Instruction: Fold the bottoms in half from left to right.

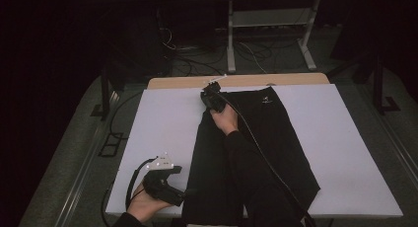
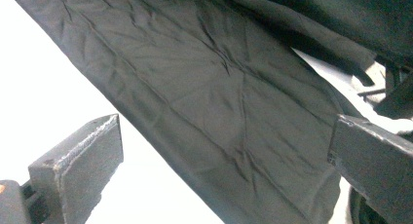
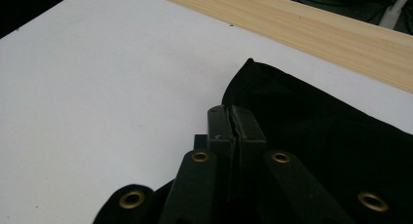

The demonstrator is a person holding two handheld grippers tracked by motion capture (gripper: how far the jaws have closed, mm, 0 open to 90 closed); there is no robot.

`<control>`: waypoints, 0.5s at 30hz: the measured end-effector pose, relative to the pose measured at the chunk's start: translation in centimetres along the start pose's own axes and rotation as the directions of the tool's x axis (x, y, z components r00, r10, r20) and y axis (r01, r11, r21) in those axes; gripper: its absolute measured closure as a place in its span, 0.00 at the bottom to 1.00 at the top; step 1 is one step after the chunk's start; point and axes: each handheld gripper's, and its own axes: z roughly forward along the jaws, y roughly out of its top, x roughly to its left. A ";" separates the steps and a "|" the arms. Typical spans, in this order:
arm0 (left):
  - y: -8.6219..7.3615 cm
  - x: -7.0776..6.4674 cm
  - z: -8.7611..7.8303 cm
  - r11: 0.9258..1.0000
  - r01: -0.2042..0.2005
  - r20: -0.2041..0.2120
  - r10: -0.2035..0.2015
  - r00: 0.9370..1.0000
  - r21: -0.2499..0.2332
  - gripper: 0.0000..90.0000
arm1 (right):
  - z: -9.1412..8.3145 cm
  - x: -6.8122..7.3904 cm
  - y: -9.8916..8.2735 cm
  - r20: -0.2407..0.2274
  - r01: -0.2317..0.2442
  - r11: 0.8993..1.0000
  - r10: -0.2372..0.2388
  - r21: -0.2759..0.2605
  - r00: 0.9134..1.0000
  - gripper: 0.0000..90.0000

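The black garment (image 1: pixel 256 148) (shorts or a skirt, by the small white logo near its far edge) lies across the middle of the white board (image 1: pixel 162 123), partly folded, its left edge doubled over, so I judge the folding begun but unfinished. The right gripper (image 1: pixel 213 99) is clenched at the far left corner, apparently pinching cloth, though dark fabric hides whether any sits between the jaws. The left gripper (image 1: pixel 190 192) hangs released beside the near hem, which the frame cuts off.

Black garment (image 1: pixel 276 138) lies spread, slightly creased, on the white board.
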 end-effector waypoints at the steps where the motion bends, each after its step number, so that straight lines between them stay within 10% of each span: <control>1: -0.1 0.0 -0.1 1.000 0.001 0.002 -0.001 1.000 0.003 0.00 | 0.0 0.0 0.0 0.000 -0.001 1.000 0.001 0.000 1.000 0.96; 15: -1.1 -0.8 0.4 0.992 -0.049 0.055 0.043 0.998 0.114 0.03 | -0.5 -0.1 -0.2 0.003 0.000 1.000 0.000 -0.006 1.000 0.96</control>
